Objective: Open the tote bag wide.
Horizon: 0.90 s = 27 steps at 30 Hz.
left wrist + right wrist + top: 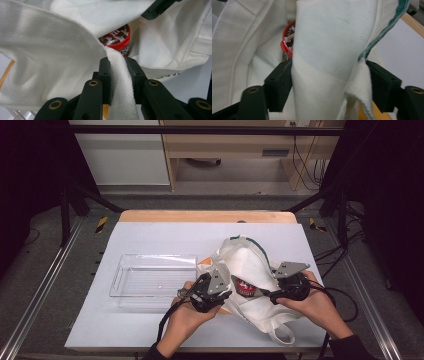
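Centrally, white mat over wooden table.

White cloth bag, green trim — red tub, printed lid — clear tray.

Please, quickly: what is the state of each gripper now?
Left gripper: closed on a fold of the white bag.
Right gripper: jaws around a wide fold of the bag's edge, touching it.

A tub sits inside the bag, between my left gripper and right gripper; the tray lies left of the bag.
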Tool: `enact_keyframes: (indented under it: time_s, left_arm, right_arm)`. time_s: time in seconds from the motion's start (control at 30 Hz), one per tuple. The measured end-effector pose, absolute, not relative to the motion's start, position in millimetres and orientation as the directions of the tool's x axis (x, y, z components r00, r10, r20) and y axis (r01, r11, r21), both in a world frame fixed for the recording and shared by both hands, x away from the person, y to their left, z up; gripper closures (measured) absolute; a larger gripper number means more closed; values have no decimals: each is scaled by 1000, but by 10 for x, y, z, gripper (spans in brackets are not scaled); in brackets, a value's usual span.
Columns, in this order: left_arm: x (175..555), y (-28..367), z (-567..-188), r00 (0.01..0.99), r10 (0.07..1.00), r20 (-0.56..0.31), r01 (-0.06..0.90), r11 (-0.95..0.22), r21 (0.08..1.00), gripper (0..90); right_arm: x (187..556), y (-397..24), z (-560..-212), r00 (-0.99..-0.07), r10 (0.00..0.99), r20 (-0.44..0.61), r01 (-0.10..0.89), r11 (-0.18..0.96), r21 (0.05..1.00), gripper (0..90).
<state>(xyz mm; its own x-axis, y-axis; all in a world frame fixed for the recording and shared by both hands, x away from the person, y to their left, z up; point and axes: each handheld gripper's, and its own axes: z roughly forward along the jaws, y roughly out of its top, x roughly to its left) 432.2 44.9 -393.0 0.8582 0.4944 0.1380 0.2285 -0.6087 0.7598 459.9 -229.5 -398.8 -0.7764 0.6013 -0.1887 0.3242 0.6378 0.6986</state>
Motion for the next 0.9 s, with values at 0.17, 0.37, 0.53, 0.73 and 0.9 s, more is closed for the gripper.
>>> enact_keyframes:
  time_s: [0.17,0.37,0.53,0.73,0.9]
  left_arm:
    - [4313,483,-3944,860,492,135,230,-609,759,785]
    - [4283,533,-3974,860,491,142,227,-617,754,817]
    - [4253,594,-4022,858,495,140,233,-618,751,825]
    - [4234,631,-4089,857,497,136,239,-617,750,834]
    - [4219,649,-4102,857,497,141,239,-624,744,839]
  right_arm:
    - [4609,-2330,-3934,-785,590,-190,315,643,698,566]
    - [4714,-2436,-3835,-773,613,-162,324,601,731,728]
    - [4842,-2508,-3800,-759,641,-113,355,554,754,748]
    - [4995,-2602,-3827,-735,676,-57,389,489,781,777]
    - [5096,-2643,-3873,-720,693,-33,411,465,784,785]
